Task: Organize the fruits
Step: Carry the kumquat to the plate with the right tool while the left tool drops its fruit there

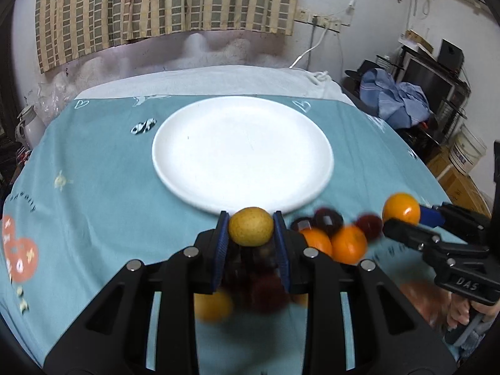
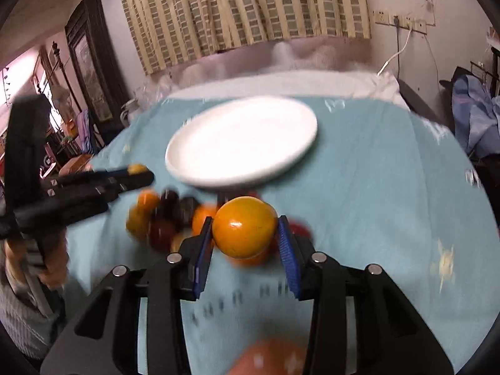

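The left gripper (image 1: 251, 228) is clamped on a yellow-green pear (image 1: 251, 226), its blue pads pressing both sides of the fruit, and it holds the pear just above the near rim of the white plate (image 1: 200, 131). The plate sits toward the far middle of the table, on a light blue tablecloth (image 1: 93, 187) printed with small white figures.

The right gripper (image 2: 245, 232) is closed around an orange (image 2: 244, 230), held off the cloth near the table's near right side; in the left wrist view the same orange (image 1: 401, 208) shows at the tips of that gripper (image 1: 403, 215), to the right of the plate's near rim.

On the cloth between the two grippers and the plate's near edge lies a cluster of loose fruit: two oranges (image 1: 349, 244) touching each other and several dark red round fruits (image 1: 328, 220), possibly plums, though motion blur makes that uncertain. More fruit lies blurred beneath the left gripper, including a yellow-orange piece (image 1: 214, 306) and a dark red one (image 1: 268, 293).

A checked curtain (image 1: 150, 3) hangs on the wall beyond the table's far edge.
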### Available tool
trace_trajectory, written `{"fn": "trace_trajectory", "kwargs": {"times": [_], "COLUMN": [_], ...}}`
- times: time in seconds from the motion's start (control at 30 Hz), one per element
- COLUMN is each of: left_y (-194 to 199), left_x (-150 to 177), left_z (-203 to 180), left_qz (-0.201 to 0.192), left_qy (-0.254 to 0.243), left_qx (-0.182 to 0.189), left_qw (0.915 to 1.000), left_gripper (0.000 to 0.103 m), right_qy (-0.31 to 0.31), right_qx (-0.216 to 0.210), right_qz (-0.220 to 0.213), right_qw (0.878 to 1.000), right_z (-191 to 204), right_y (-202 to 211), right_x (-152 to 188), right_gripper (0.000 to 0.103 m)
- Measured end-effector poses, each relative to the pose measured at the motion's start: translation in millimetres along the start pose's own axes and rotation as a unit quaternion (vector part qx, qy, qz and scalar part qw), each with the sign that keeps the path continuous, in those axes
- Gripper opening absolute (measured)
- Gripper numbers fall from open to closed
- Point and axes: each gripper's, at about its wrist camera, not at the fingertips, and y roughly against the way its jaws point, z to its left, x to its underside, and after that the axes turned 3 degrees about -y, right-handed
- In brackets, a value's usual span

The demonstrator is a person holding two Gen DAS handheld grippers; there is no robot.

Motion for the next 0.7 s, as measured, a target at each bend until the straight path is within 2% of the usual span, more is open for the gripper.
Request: {"fn": "trace_trajectory", "kwargs": {"times": [0.1,0.2,0.27,0.3,0.33,0.37,0.53,0.7], "left_y": [-23.8,-46.2,-54.1,-55.3,-55.6,-55.7,-44.8,-6.2], "left_x": [-15.8,-22.0,-21.1,-21.1,-20.6,-20.4,-18.5,5.3], "left_z": [7.5,16.4,19.5,19.8,20.6,20.6,27.9,46.9], "left_qz": [0.008,0.022,0.026,0.024,0.02,0.019,0.011,-0.015], "left_qy": [0.022,0.04,0.042,0.041,0.039,0.035,0.038,0.048], "left_qx": [-0.001,-0.008,-0.009,-0.009,-0.011,-0.011,-0.012,-0.067], "left_qw": [0.9997,0.9989,0.9988,0.9988,0.999,0.9992,0.9992,0.9964], "left_gripper": [0.029,0.03,0.044,0.054,0.058,0.059,0.062,0.075], "right_qy": [-0.016,-0.027,-0.04,-0.045,-0.051,-0.051,-0.046,-0.042], "right_qx": [-0.004,0.002,0.004,0.002,-0.002,0.0,-0.008,-0.014], "right_qz": [0.008,0.018,0.024,0.022,0.017,0.016,-0.012,-0.037], "right_qw": [1.0,0.999,0.999,0.999,0.999,0.999,0.999,0.998], "right_z": [-2.6,-4.4,-8.5,-9.5,-11.5,-12.5,-15.7,-15.7], "right_y": [-34.2,-63.7,-78.5,-81.1,-83.4,-83.6,-59.7,-12.0], "right_x": [-27.5,-37.7,-41.4,-41.5,-40.8,-40.7,-39.3,-25.7], "right_gripper": [0.041,0.042,0.042,0.044,0.053,0.063,0.064,0.064]}}
